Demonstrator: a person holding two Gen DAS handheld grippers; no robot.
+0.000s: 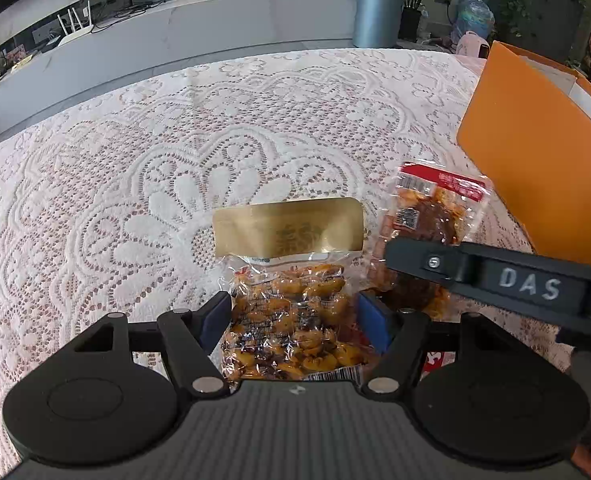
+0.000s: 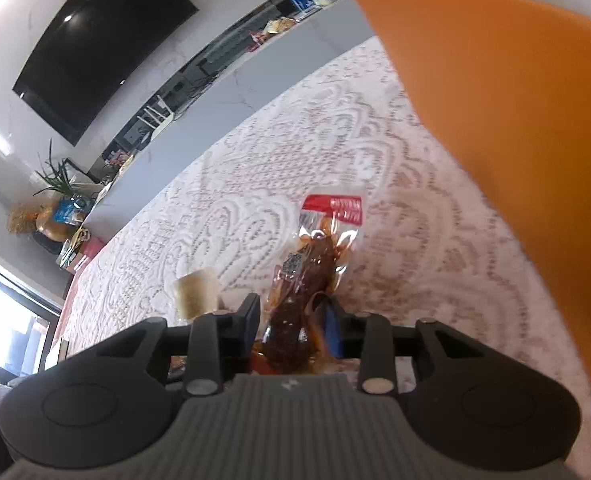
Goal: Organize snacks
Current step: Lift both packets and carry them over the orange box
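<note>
We see the left claw (image 1: 293, 316) spread wide over the counter (image 1: 135, 184), which is covered in a white lace cloth over pink. Between its blue pads (image 1: 375, 326) lies a clear plastic snack pouch with a gold top band and orange-brown pieces inside (image 1: 291, 280); the pouch rests flat on the lace, its gold band pointing away from the claw, and whether the pads press on its sides we cannot tell, since the gap looks about as wide as the pouch. To the right of the left claw sits a second clear snack packet with a red header and dark reddish-brown contents (image 1: 431, 216), and the black finger of the right claw marked "DAS" crosses over its near end. In the right wrist view, the right claw (image 2: 293, 322) stands partly closed with that red-header packet (image 2: 315, 264) between its pads (image 2: 333, 330); the packet's dark lower part is squeezed narrow there and its red header sticks out ahead of the claw, so we read it as gripped. The gold-topped pouch (image 2: 195, 290) shows just left of the right claw. A large orange cardboard box with an open top (image 1: 535, 148) stands ahead and to the right of both claws, close beside the red-header packet.
</note>
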